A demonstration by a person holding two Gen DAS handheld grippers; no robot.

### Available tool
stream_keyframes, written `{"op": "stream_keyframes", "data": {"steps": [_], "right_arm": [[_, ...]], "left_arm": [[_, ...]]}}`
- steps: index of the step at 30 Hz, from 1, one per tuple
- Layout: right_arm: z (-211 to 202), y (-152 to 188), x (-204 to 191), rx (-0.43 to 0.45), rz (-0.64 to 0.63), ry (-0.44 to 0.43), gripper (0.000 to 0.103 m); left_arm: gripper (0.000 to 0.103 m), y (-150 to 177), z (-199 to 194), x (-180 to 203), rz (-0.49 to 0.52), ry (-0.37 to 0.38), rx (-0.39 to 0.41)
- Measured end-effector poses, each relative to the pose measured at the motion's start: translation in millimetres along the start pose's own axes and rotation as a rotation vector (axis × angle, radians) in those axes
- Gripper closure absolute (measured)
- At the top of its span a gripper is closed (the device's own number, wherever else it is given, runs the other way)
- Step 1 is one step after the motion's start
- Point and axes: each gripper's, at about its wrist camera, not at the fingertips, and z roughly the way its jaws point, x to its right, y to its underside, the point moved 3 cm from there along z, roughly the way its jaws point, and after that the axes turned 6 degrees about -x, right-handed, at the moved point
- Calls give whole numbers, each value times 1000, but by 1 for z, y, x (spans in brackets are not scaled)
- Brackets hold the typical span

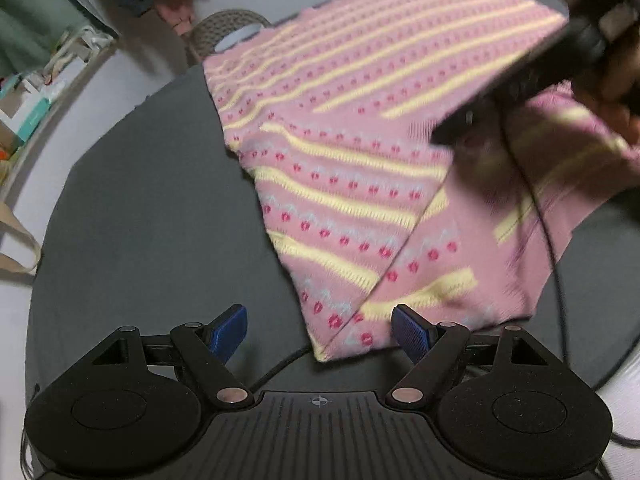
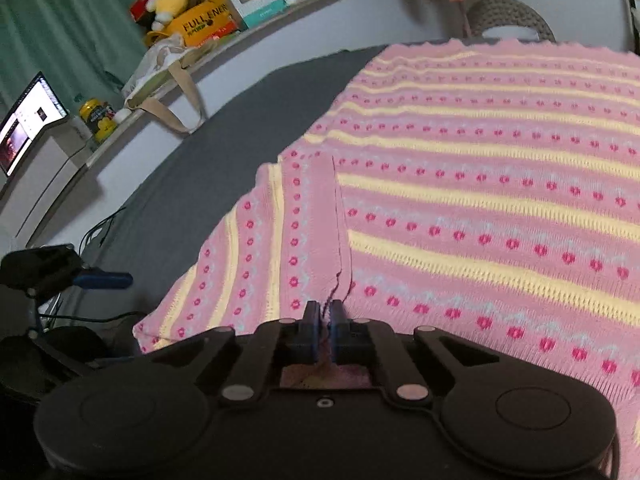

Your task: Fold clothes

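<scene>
- We have the pink striped sweater (image 2: 480,200) spread over the dark grey bench (image 2: 224,152); in the right wrist view it fills the right and centre of the frame, its scalloped hem along the upper right.
- Our right tongs (image 2: 325,320) are clamped on a pinch of knit at the bottom centre of that view, pink fabric and a loose dark thread squeezed between the blue pads (image 2: 310,332).
- From the left wrist view, the right tongs (image 1: 460,128) show as a dark blur at the upper right, carrying part of the sweater (image 1: 340,184) above the bench (image 1: 152,220); one fold line already runs diagonally through the centre of the frame.
- Our left tongs (image 1: 320,330) stand wide open at the bottom of the frame with nothing between them. The right-hand blue pad (image 1: 412,330) sits just at the sweater's lowest edge (whether it touches the knit, we cannot tell).
- The step in hand, as we judge it, is folding a side panel or sleeve inward across the body.
- Next we would want the right tongs to lay the lifted cloth flat with its stripes roughly lined up, then let go, while the left tongs take the near corner at the bottom centre so the layer underneath does not drag.
</scene>
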Motion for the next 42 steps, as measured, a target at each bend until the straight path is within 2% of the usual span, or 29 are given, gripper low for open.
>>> {"op": "stream_keyframes", "data": {"steps": [5, 11, 15, 21, 25, 28, 34, 36, 39, 42], "right_arm": [[-16, -7, -6, 114, -104, 61, 98], [-3, -7, 3, 63, -90, 85, 98], [-2, -9, 5, 64, -79, 83, 98], [-2, -8, 9, 65, -67, 73, 98], [2, -7, 6, 49, -92, 80, 98], [5, -6, 4, 41, -114, 96, 98], [4, -5, 7, 23, -105, 95, 98], [3, -5, 7, 14, -106, 95, 98], [-1, -4, 7, 1, -107, 99, 97], [-7, -2, 10, -16, -86, 91, 96]], "left_arm": [[23, 0, -2, 0, 1, -4, -4], [23, -3, -1, 3, -4, -21, 3], [23, -5, -4, -4, -82, 13, 34], [23, -4, 11, -11, -116, -103, -24], [23, 5, 19, -3, -22, -165, -120], [23, 6, 19, 2, 9, -176, -130], [23, 10, 6, 5, 57, -145, -156], [23, 16, 9, 7, 121, -141, -212], [23, 17, -5, 1, 69, -109, -181], [23, 4, -25, -2, 21, -69, -62]]}}
